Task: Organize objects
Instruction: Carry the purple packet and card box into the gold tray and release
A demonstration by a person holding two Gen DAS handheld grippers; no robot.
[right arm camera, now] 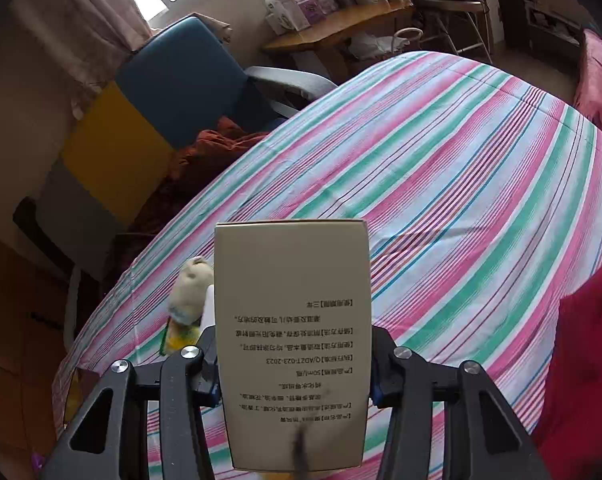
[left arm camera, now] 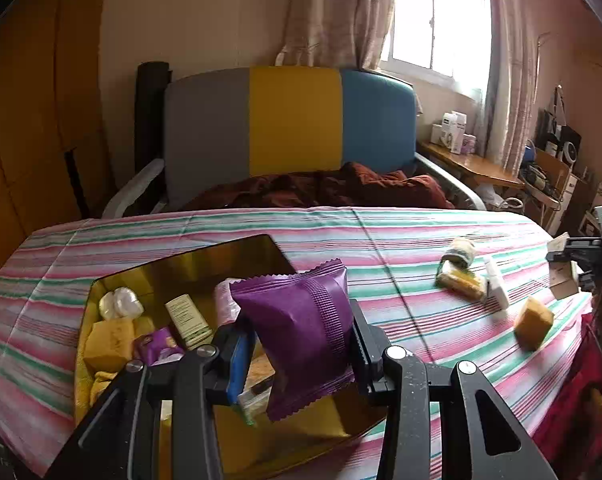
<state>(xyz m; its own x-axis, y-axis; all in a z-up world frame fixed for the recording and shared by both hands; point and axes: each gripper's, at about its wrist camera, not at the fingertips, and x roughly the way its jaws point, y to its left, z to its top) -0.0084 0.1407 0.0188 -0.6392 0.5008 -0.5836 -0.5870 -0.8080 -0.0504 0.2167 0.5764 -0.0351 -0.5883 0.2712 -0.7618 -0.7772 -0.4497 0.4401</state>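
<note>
My left gripper [left arm camera: 297, 354] is shut on a purple snack packet [left arm camera: 301, 328] and holds it above a gold tray [left arm camera: 221, 264] on the striped bed. In the tray lie a white ball [left arm camera: 120, 303], a yellow block [left arm camera: 109, 342], a small purple packet [left arm camera: 157, 346] and a labelled tube [left arm camera: 189, 320]. My right gripper [right arm camera: 295, 376] is shut on a beige printed box [right arm camera: 293, 344], lifted over the bedcover. That gripper with its box [left arm camera: 563, 276] also shows at the right edge of the left wrist view.
Loose on the striped cover [left arm camera: 381, 240] are a yellow packet [left arm camera: 461, 282], a plush toy [left arm camera: 459, 254], a white tube [left arm camera: 497, 284] and an orange block [left arm camera: 533, 322]. A three-colour headboard [left arm camera: 293, 120], a brown blanket [left arm camera: 341, 188] and a wooden desk [left arm camera: 469, 164] stand beyond. Red cloth [right arm camera: 589, 340] lies at right.
</note>
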